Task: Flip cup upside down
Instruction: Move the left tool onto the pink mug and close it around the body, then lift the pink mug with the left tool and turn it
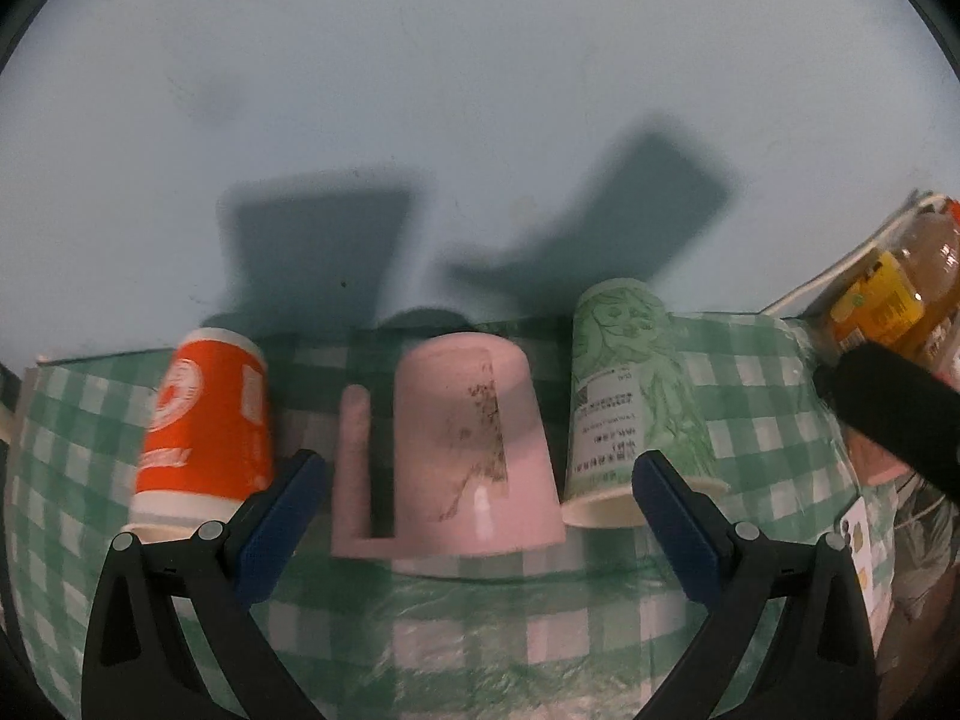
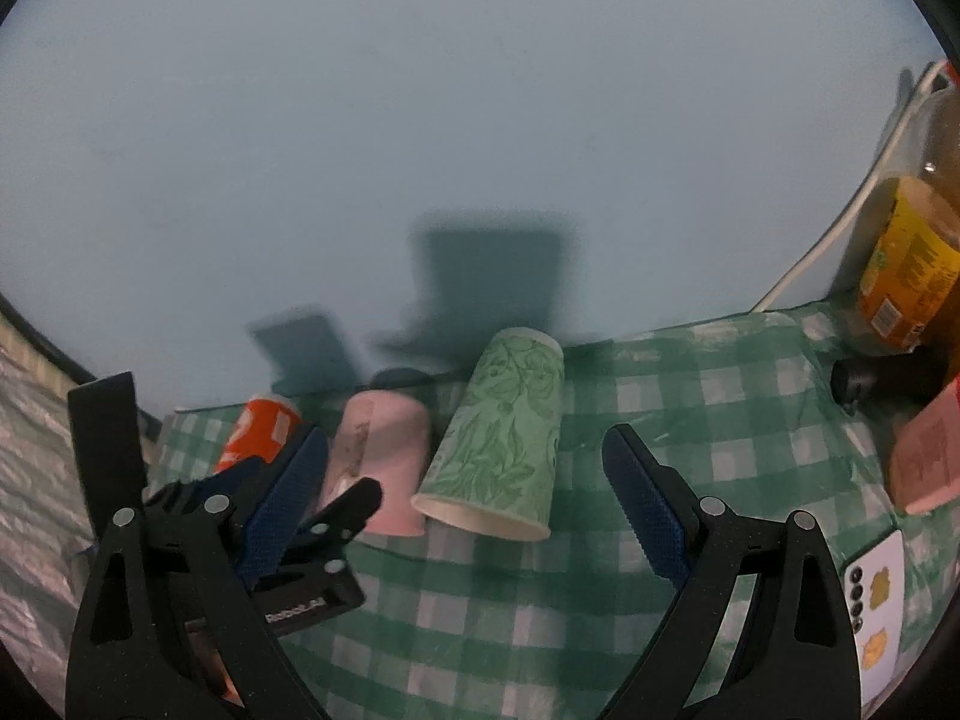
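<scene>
Three cups stand upside down in a row on the green checked tablecloth (image 1: 468,648): an orange paper cup (image 1: 207,432) at left, a pink mug (image 1: 474,456) with its handle to the left in the middle, and a green patterned paper cup (image 1: 636,396) at right. My left gripper (image 1: 474,510) is open, its fingers either side of the pink mug, just in front of it. In the right wrist view the green cup (image 2: 501,432) stands just ahead of my open, empty right gripper (image 2: 462,498). The pink mug (image 2: 384,456) and orange cup (image 2: 258,429) are left of it, with the left gripper (image 2: 282,516) in front of them.
A bottle of amber drink (image 2: 912,240) stands at the far right by the wall, with a black cylinder (image 2: 882,381) and a pink box (image 2: 930,450) near it. A white card (image 2: 876,606) lies at the right edge. A pale blue wall is close behind the cups.
</scene>
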Available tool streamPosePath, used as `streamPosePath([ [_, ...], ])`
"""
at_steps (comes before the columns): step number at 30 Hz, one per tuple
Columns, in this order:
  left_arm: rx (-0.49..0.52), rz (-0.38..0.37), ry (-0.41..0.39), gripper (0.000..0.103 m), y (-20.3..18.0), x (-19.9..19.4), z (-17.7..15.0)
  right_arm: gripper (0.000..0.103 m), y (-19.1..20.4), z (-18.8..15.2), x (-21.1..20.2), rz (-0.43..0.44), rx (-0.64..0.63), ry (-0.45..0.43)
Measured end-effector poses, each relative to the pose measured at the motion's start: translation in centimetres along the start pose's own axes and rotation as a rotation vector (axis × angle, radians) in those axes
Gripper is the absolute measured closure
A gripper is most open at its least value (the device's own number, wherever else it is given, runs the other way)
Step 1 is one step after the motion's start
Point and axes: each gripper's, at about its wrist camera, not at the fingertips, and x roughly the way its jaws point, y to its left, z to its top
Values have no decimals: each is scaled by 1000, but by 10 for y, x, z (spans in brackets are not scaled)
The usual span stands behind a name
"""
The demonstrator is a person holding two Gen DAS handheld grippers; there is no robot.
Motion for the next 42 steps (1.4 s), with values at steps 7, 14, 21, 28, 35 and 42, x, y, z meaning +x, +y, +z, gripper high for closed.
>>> streamPosePath([
  [7,-95,-44,40,8,14,24,15,11,-16,3,24,2,42,52],
  [14,-61,-19,109,15,11,50,21,11,-20,-7,38,10,43,84],
  [21,-41,5,159,24,12,70,26,11,-27,-9,43,2,63,92],
  [28,-71,-39,183,29,26,81,35,11,-26,-12,41,11,57,100],
  [35,-18,-20,168,29,30,70,36,11,-28,-20,43,23,64,105],
  [42,74,14,98,29,14,24,27,11,-30,-22,32,38,74,81],
])
